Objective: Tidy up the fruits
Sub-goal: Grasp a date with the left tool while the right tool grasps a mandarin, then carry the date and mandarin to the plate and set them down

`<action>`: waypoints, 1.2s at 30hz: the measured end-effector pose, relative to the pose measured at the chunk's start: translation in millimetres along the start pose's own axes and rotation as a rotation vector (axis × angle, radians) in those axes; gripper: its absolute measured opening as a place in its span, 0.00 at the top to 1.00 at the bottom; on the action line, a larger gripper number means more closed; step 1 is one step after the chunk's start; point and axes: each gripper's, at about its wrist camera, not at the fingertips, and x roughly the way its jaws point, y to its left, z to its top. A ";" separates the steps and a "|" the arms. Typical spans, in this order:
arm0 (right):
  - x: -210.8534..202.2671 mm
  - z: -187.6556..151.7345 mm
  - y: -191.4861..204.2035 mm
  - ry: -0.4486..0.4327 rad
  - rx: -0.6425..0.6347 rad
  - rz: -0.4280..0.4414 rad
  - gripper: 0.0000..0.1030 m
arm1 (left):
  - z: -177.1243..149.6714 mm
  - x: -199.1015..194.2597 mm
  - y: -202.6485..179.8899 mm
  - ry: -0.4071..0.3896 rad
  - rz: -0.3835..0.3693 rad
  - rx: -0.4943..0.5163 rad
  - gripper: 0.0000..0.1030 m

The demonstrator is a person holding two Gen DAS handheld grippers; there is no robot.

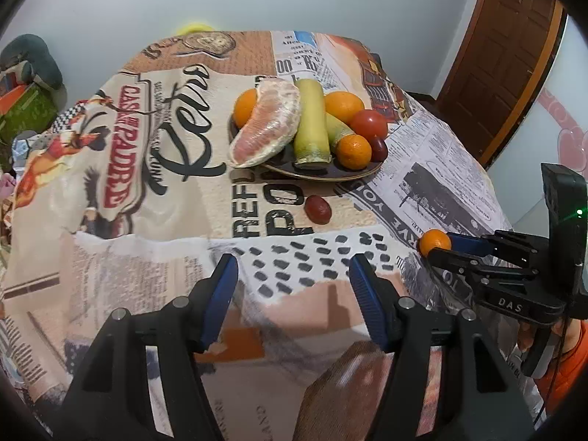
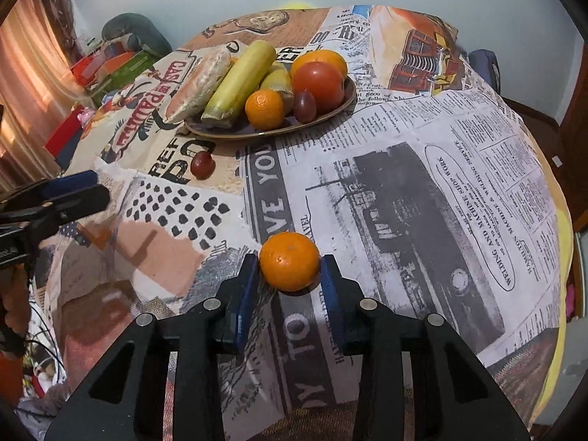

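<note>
A dark plate (image 1: 345,175) (image 2: 323,112) at mid-table holds oranges, a tomato (image 1: 368,124) (image 2: 318,80), a wrapped pomelo wedge (image 1: 265,123), two green-yellow stalks and a dark red fruit. A loose dark red fruit (image 1: 317,208) (image 2: 202,165) lies on the cloth in front of the plate. My right gripper (image 2: 289,270) (image 1: 437,248) is shut on a small orange (image 2: 289,265) (image 1: 434,241) at the cloth's surface, its pads touching both sides. My left gripper (image 1: 292,275) is open and empty above the near table; it shows at the left in the right wrist view (image 2: 79,193).
A printed newspaper-pattern cloth (image 2: 422,169) covers the round table. A wooden door (image 1: 507,55) stands at right. Bags and boxes (image 2: 110,58) pile up at far left beyond the table.
</note>
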 end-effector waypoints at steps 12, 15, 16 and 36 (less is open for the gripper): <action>-8.2 21.5 -6.2 -0.077 -0.001 0.017 0.70 | 26.0 36.5 -22.7 0.000 0.010 0.059 0.54; -7.7 24.8 -7.8 -0.088 -0.001 0.023 0.70 | 28.9 49.2 -24.5 0.017 0.002 0.062 0.54; -7.2 25.5 -8.6 -0.089 0.000 0.026 0.70 | 29.6 53.0 -24.4 0.024 -0.003 0.059 0.54; 0.2 43.6 -5.9 -0.115 -0.016 0.048 0.70 | 37.5 82.4 -8.7 0.096 -0.064 -0.036 0.79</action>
